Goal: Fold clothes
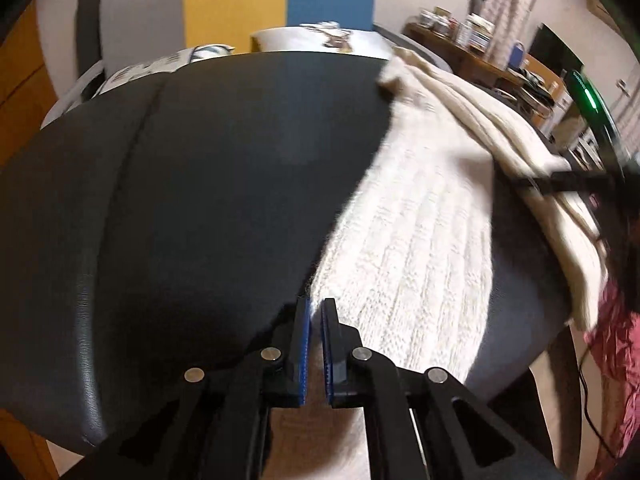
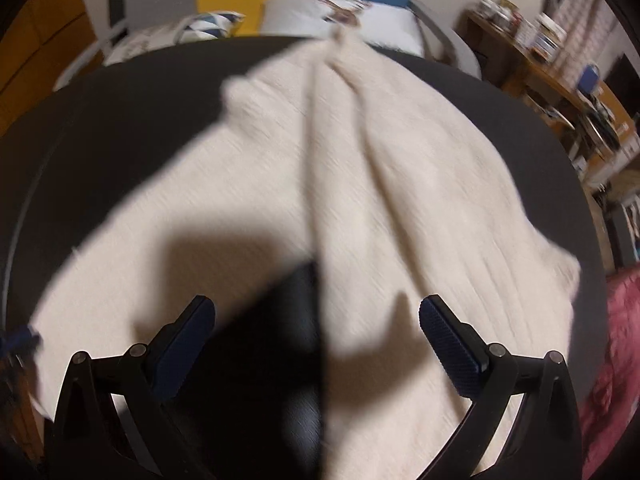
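Dark, faintly grained and leather-like, the rounded desk (image 1: 180, 184) stands in a lived-in room with yellow and blue wall panels and a cluttered wooden shelf behind it. Across its right half lies the cream sweater (image 1: 412, 248), a chunky rib-knit with soft lengthwise folds bunched along its far side and one near edge hanging toward the desk's rim. The left tool (image 1: 316, 312) is pinched almost fully closed on the near hem of the sweater, its blue ridged pads gripping a thin edge of the knit, probably to anchor or lift that corner for a fold. The right tool (image 2: 316, 320) hangs above the middle of the sweater (image 2: 380, 184) with its jaws spread wide and nothing between them, casting a sharp shadow on the wool; it looks placed to come down on the opposite edge. A pink patterned cloth (image 1: 616, 360) shows off the desk's right side.
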Tool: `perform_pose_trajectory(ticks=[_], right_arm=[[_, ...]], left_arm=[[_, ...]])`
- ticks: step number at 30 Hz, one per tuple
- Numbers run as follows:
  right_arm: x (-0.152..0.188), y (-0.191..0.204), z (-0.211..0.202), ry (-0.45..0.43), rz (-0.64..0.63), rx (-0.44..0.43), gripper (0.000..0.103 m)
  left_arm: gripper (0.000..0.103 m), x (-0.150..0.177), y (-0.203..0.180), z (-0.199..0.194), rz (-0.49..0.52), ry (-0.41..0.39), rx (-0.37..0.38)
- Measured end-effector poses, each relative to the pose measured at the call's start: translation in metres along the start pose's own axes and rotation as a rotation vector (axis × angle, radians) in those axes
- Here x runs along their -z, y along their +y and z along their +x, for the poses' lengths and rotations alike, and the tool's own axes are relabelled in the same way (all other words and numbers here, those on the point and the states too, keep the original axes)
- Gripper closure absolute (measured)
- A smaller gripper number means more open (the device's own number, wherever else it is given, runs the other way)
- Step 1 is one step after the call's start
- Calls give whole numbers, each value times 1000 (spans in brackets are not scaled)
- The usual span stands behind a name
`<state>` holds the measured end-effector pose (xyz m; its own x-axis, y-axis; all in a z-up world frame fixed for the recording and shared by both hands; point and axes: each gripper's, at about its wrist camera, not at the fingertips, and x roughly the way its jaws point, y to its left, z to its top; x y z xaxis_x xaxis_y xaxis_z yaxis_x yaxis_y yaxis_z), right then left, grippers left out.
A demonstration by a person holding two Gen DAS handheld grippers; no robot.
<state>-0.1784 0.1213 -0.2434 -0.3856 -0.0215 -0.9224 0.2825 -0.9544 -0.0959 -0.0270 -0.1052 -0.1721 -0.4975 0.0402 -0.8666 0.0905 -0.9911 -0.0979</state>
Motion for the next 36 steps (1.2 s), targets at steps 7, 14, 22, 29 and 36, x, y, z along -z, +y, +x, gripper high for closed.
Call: perform_pose_trajectory(ticks=[7, 14, 22, 29, 36], right_arm=[[19, -50, 24, 19, 119, 75, 0], [-7, -65, 34, 21, 105, 65, 0], [-32, -57, -11, -83, 89, -54, 0], [-87, -70, 41, -61, 147, 155, 0], [-72, -133, 14, -91, 302, -7, 0]], left_arm=[[98, -19, 29, 3, 5, -12, -131], [98, -37, 56, 8, -28, -5, -210], [98, -37, 58, 13, 37, -18, -234], [95, -36, 59, 12, 17, -29, -228], [95, -39, 64, 13, -9, -27, -206]])
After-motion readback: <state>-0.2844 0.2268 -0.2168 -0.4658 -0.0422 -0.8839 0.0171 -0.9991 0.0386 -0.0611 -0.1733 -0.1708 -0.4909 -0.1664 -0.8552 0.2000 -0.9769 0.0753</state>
